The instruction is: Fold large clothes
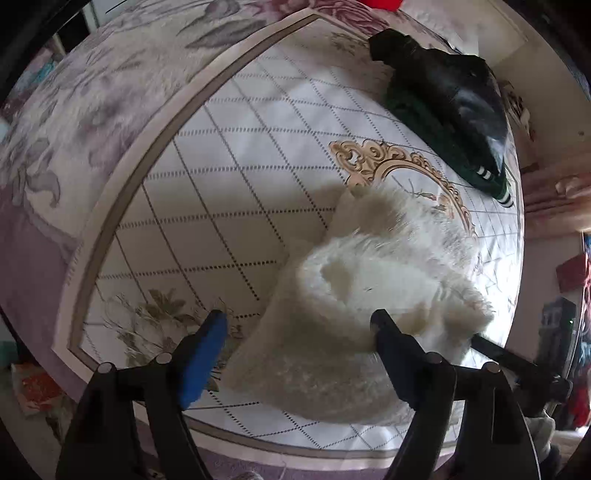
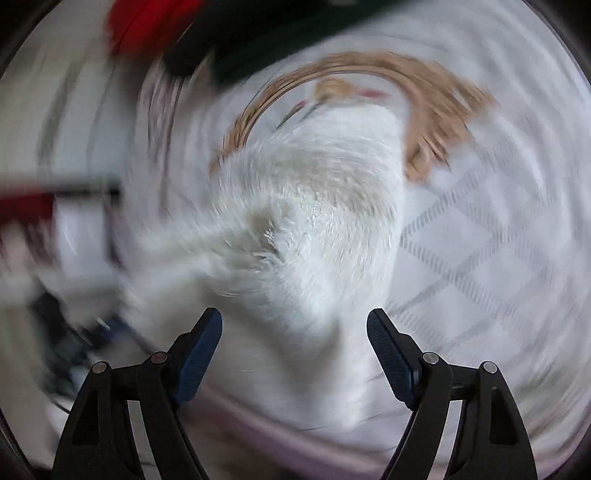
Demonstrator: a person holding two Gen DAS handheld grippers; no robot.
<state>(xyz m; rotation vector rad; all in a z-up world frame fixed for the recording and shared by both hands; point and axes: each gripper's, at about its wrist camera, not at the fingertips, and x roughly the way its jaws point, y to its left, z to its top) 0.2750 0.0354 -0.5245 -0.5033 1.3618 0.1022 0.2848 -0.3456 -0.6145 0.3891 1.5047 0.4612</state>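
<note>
A white fluffy garment (image 1: 373,280) lies bunched on the bed's white quilted cover (image 1: 236,192). My left gripper (image 1: 299,332) is open just above the garment's near edge, with its fingers to either side of the fabric and nothing held. The right gripper's black finger (image 1: 495,352) shows at the garment's right edge. In the right wrist view, heavily motion-blurred, the same garment (image 2: 303,229) fills the middle, and my right gripper (image 2: 295,328) is open over its near part.
A pile of dark green and black clothes (image 1: 447,103) lies at the bed's far right, and also shows blurred in the right wrist view (image 2: 251,44). A red item (image 2: 147,22) lies beyond. The bed's near edge (image 1: 258,454) has a mauve border.
</note>
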